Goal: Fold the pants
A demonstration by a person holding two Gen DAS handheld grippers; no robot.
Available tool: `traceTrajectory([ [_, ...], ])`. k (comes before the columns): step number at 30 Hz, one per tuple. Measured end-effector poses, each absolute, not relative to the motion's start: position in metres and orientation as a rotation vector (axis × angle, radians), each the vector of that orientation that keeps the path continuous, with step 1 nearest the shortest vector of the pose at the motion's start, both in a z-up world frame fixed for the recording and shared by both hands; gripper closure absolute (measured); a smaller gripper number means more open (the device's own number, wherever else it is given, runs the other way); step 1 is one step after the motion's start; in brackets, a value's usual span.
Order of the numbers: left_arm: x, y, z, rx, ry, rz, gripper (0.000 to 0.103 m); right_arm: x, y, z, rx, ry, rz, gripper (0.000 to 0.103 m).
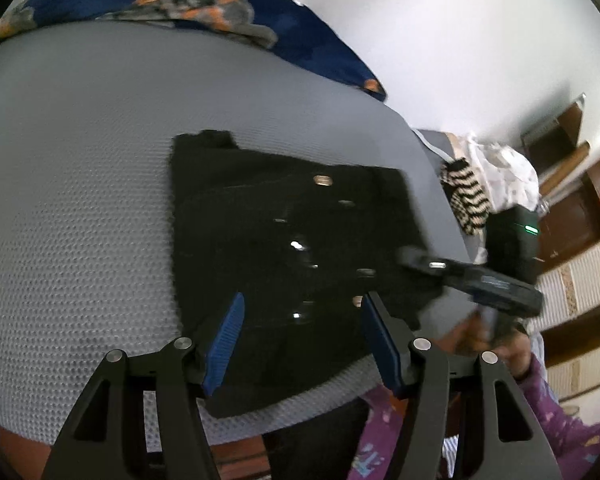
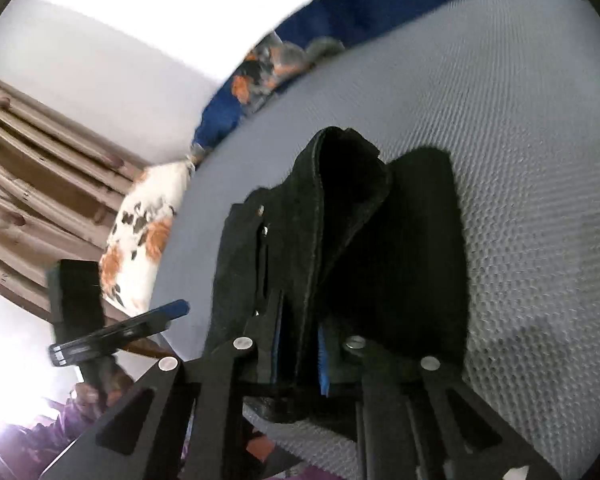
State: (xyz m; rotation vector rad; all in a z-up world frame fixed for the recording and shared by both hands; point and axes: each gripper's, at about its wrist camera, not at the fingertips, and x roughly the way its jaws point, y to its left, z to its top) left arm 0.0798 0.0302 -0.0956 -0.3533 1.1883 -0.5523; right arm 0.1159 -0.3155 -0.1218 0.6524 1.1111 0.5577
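1. At the far left lies bare grey textured mattress (image 1: 80,200). One blue floral blanket (image 1: 204,4) is bunched along its far edge, well apart from the work, probably pushed back to leave folding room.

2. The left gripper (image 1: 300,336) hovers over the near part of the garment. Its jaws stand apart, and neither blue pad (image 1: 226,344) presses on cloth. That looks like a hand ready to pin or take a second hold, not one carrying anything.

3. One pair of black pants (image 1: 292,240) lies mid-bed as a compact dark rectangle, already doubled over, with several small metal studs showing. Flat and squared like this, it seems to be waiting for a further fold.

4. The right gripper (image 2: 300,344) comes in at the right edge of the pants. Its jaws are nearly together, clamped on a raised ridge of black fabric that stands up between the blue pads. Holding an edge this way would let the person carry that layer across the rest.

5. Beyond the bed's right side sits one striped cloth (image 1: 466,200) by a pale heap, off the working area. A purple patterned sleeve (image 1: 548,408) shows behind the right gripper.

6. Count: two grippers, one pair of pants, one blanket.
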Motion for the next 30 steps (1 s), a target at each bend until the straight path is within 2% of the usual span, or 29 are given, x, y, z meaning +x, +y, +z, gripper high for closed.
traceTrajectory([
  [8, 0.085, 0.017, -0.115, -0.283, 1.21, -0.55, 0.04, 0.089, -0.354, -0.161, 0.828, 1.105, 0.475, 0.091],
  [12, 0.084, 0.013, -0.123, -0.241, 1.209, -0.54, 0.04, 0.089, -0.356, -0.163, 0.86, 1.091, 0.487, 0.091],
  [16, 0.084, 0.006, -0.117, -0.171, 1.152, -0.502, 0.039, 0.084, -0.359, -0.152, 0.773, 1.066, 0.485, 0.091],
  [19, 0.086, 0.004, -0.121, -0.111, 1.113, -0.464, 0.034, 0.083, -0.363, -0.176, 0.817, 1.108, 0.448, 0.091],
  [23, 0.091, 0.009, -0.125, -0.108, 1.111, -0.443, 0.034, 0.079, -0.366, -0.181, 0.847, 1.093, 0.443, 0.091],
  [30, 0.107, 0.008, -0.1, -0.111, 0.993, -0.485, 0.034, 0.078, -0.363, -0.178, 0.87, 1.068, 0.433, 0.09],
])
